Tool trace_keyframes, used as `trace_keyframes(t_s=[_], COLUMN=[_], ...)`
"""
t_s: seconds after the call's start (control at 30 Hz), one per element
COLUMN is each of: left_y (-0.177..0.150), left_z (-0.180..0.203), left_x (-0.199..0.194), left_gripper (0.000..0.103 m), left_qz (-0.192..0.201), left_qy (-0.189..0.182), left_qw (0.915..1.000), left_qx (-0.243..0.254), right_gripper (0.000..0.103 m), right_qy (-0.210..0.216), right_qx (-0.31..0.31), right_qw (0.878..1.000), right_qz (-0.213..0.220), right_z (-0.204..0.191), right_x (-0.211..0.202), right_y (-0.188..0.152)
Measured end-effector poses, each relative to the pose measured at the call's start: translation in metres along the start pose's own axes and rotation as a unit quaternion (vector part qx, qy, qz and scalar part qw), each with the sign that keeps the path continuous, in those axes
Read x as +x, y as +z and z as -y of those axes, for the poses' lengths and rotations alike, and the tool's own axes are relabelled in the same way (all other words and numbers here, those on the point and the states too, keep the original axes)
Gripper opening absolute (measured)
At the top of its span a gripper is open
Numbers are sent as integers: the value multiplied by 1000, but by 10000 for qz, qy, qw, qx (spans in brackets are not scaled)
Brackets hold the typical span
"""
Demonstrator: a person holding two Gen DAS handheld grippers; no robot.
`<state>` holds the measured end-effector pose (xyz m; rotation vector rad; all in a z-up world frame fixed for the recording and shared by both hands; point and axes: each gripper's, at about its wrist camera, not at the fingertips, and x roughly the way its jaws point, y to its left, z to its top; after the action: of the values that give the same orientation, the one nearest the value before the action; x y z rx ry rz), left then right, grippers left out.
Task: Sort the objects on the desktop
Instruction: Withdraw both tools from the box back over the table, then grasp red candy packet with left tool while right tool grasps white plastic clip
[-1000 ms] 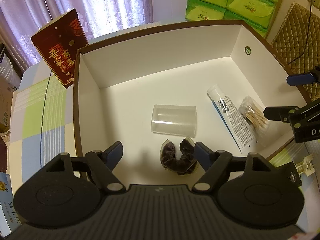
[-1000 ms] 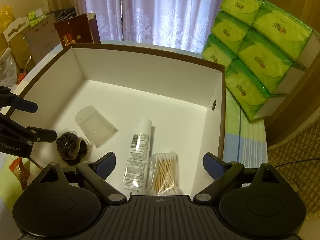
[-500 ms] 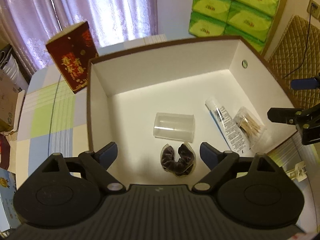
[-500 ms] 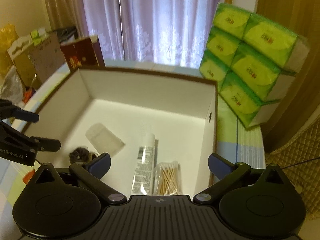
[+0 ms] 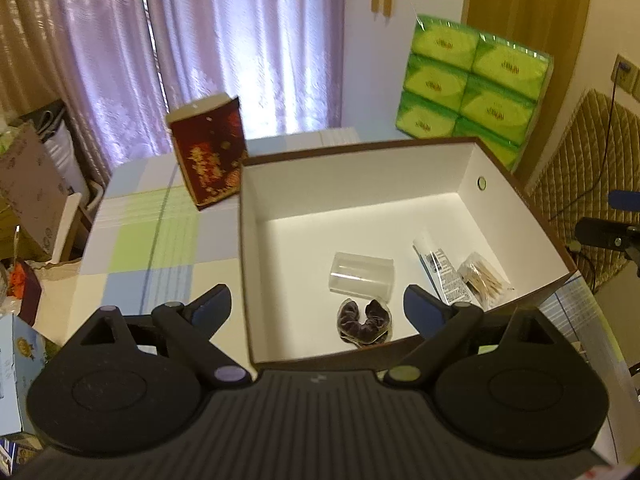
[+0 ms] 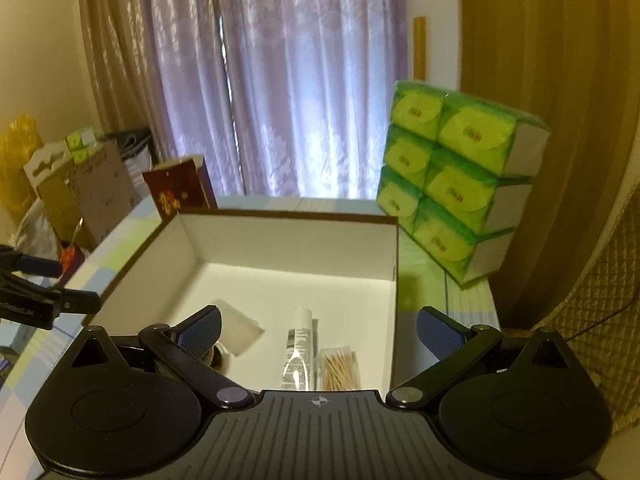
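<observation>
A brown-rimmed white box (image 5: 360,168) (image 6: 280,240) sits on the checked tablecloth. On its floor lie a clear plastic cup (image 5: 362,278) (image 6: 240,326) on its side, a dark scrunchie (image 5: 364,320), a white tube (image 5: 438,272) (image 6: 298,344) and a bag of cotton swabs (image 5: 482,278) (image 6: 340,368). My left gripper (image 5: 318,308) is open, held above and behind the box's near left corner, with nothing between its fingers. My right gripper (image 6: 318,330) is open too, held over the near right edge of the box, holding nothing. Each gripper shows at the other view's edge.
A dark red gift box (image 5: 208,152) (image 6: 180,192) stands upright beyond the box's far left corner. Stacked green tissue packs (image 5: 472,84) (image 6: 452,184) rise at the far right. Cardboard boxes and bags (image 6: 80,184) crowd the left beyond the table edge. A quilted chair back (image 5: 580,200) stands at the right.
Both grippers have pulled back and up from the box, staying open. The box and its contents now look smaller and farther, and more of the curtains and room show.
</observation>
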<state>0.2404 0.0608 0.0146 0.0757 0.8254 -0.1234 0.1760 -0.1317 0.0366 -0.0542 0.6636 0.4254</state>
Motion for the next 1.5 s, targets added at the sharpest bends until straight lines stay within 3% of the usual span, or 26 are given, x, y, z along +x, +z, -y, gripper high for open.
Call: trace_keyframes(t_s=[0.2, 0.47, 0.9, 1.5], left_y=[-17, -50, -110, -132], left_z=[-12, -28, -33, -30], left_x=[-27, -42, -28, -8], left_gripper=[92, 93, 93, 93], left_qz=[142, 21, -628, -822], left_qy=[107, 256, 320, 272], left_qw=[9997, 9994, 9969, 9957], left_qx=[-155, -217, -357, -331], right_gripper=[101, 101, 101, 101], right_qy=[-105, -134, -369, -611], right_qx=[87, 228, 434, 933], right_qw=[9999, 9996, 9933, 9830], right_qz=[91, -107, -1009, -1456], right_z=[3, 8, 14, 26], right_x=[-23, -41, -48, -23], right_y=[-11, -40, -118, -159])
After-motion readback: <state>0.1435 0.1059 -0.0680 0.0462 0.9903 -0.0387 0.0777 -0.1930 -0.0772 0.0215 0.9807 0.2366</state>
